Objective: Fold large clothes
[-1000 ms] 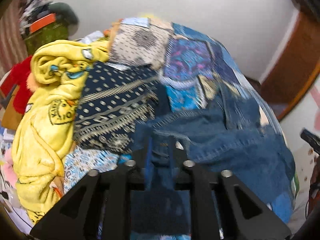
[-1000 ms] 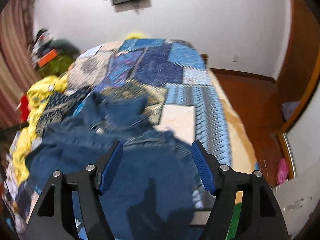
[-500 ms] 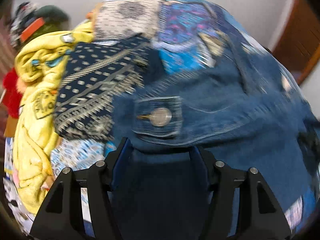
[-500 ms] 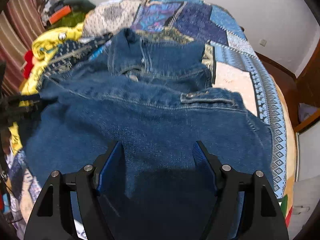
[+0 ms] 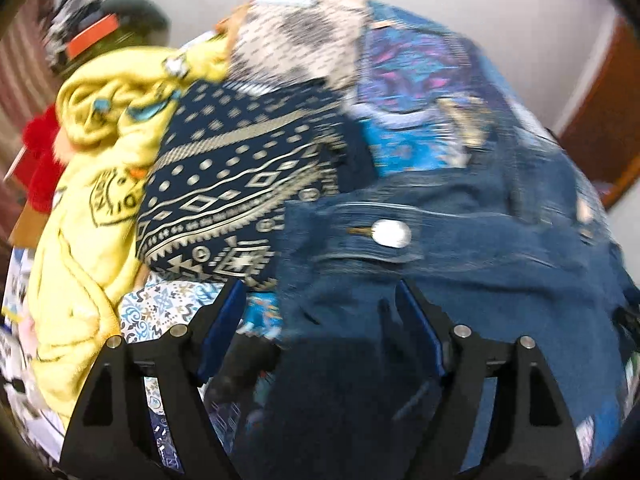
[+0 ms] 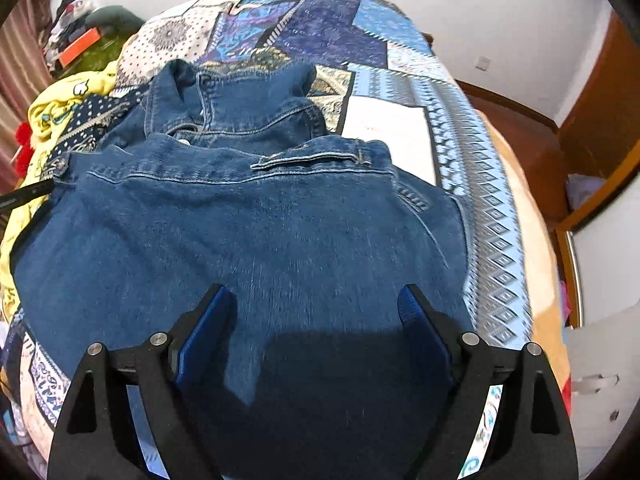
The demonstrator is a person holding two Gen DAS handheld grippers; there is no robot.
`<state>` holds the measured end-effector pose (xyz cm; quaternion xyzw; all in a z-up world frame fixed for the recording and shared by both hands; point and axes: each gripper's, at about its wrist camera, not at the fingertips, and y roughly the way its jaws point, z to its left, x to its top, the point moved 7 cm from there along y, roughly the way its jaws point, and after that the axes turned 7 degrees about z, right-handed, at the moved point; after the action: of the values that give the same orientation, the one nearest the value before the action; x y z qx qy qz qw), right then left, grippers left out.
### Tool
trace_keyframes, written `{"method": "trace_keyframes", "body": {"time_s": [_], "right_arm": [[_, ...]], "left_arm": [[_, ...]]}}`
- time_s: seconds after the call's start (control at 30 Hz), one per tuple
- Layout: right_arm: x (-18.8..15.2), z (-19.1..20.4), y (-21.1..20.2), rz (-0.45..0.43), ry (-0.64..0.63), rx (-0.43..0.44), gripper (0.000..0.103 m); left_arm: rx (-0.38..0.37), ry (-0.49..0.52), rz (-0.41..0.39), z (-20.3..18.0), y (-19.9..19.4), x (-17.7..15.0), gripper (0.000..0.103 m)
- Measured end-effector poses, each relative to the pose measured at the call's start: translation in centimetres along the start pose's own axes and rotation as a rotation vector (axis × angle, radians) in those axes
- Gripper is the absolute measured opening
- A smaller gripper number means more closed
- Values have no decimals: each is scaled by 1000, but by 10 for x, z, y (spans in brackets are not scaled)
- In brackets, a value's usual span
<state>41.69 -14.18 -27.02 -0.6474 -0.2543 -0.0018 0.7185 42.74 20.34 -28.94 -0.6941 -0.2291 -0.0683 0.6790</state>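
Observation:
A blue denim jacket [image 6: 260, 232] lies folded over on the patchwork bed, hem band near the collar. It also shows in the left wrist view [image 5: 460, 280], blurred, with a silver button [image 5: 391, 233]. My right gripper [image 6: 316, 316] is open and empty, just above the jacket's back panel. My left gripper [image 5: 320, 308] is open and empty above the jacket's left edge. The tip of the left gripper [image 6: 24, 196] shows at the left edge of the right wrist view.
A navy patterned garment [image 5: 240, 192] and a yellow garment [image 5: 92, 208] are piled left of the jacket. The patchwork bedspread [image 6: 400, 128] extends to the back and right. A wooden floor and door [image 6: 592, 128] lie to the right. Clutter [image 6: 76, 44] stands at back left.
My left gripper has let go of the denim and opened wide, then shifted left. The jacket's near half has been folded over. My right gripper has stayed open and come lower over the jacket.

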Motion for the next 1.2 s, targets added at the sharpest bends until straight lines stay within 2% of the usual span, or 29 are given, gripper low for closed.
{"method": "trace_keyframes", "body": {"time_s": [0.17,0.33,0.4,0.5,0.57,0.7,0.8,0.9,0.97,1.03,1.1,1.2], "right_arm": [[-5,31,-16,-42,-7,82,84],[-14,71,-12,-34,-68,134,84],[-18,77,-8,-25,-92,118,84],[-23,75,-8,-39,-111,97,84],[-26,67,-10,-37,-99,96,84],[-34,42,-22,-56,-55,87,84],[-42,21,-25,-48,-11,35,84],[-51,0,-27,-42,49,38,84],[-57,-7,-32,-49,74,61,84],[-61,-14,-35,-52,96,8,84],[-64,-17,-36,-41,100,-17,84],[-67,-17,-37,-33,110,6,84]], "left_arm": [[-62,125,-21,-43,-29,-19,79],[-154,206,31,-87,-30,-52,80],[-146,228,42,-95,-26,-64,80],[-76,234,43,-91,-19,-79,84],[-63,220,34,-82,-20,-84,88],[-46,189,23,-58,-26,-91,89],[-7,150,6,-36,-31,-101,89],[-40,74,12,-15,-33,-114,90],[-6,30,14,-2,-33,-121,90],[28,-11,24,13,-34,-130,90],[15,-60,29,25,-37,-139,90],[-42,-143,27,38,-43,-146,90]]}}
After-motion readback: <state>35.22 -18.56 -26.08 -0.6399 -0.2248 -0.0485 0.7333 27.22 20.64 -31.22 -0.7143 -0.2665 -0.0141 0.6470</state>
